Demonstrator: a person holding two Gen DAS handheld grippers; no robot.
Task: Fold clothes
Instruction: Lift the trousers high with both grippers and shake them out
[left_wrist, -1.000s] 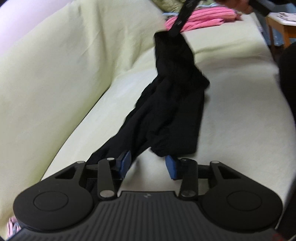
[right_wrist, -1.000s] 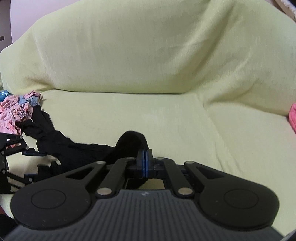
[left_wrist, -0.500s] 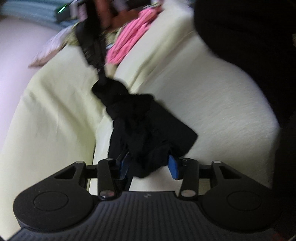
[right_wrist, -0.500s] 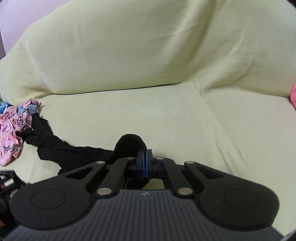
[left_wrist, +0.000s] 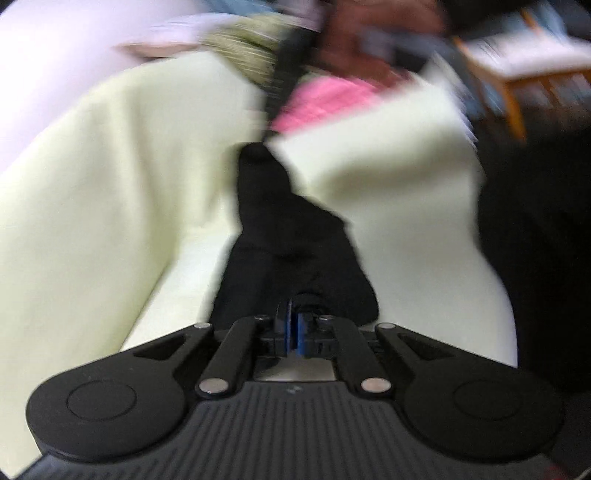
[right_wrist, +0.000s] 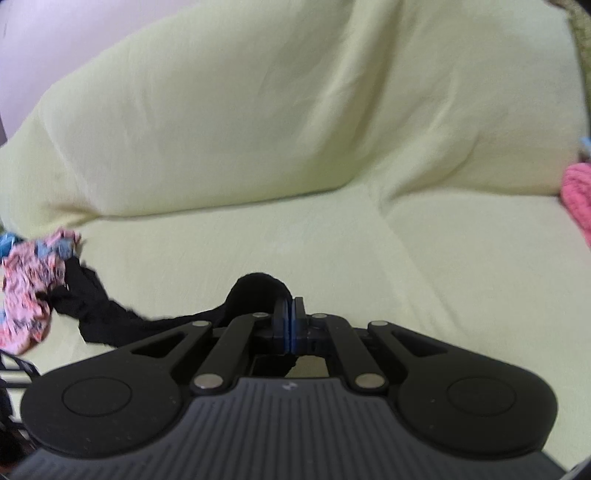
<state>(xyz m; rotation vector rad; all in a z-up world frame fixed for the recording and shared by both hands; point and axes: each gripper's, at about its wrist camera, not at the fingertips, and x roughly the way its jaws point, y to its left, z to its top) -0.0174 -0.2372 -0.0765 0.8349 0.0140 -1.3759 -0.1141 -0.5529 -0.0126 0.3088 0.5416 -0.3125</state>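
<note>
Landmark: sofa (right_wrist: 258, 155), draped in a pale yellow-green cover.
Black garment (left_wrist: 291, 236): a dark, limp, narrow piece strung above the sofa seat between the two grippers; bunched and twisted along its length, not flat, no clean fold visible. The right wrist view shows its far end (right_wrist: 96, 314) trailing towards the left end of the seat.
Left gripper (left_wrist: 294, 330): jaws together, clamped on one end of the black garment; this view is badly blurred.
Right gripper (right_wrist: 289, 325): jaws together, clamped on a hump of the same garment just above the front of the seat.
Patterned pink cloth (right_wrist: 29, 288): crumpled at the left end of the seat, touching the black garment's trailing part.
Pink knit (right_wrist: 578, 199): at the right end of the seat, well apart from the black garment.
Stage, as judged: garment gripped at both ends, being drawn out or carried; the pictures do not settle which.
Risk, snag: the trailing part may drag the patterned cloth along, since they touch.
Risk, slip: each clamp holds a thin bunched pinch; a sharp pull could free an end.
Risk, crooked fold: twist left in the cloth would lay down as creases.
</note>
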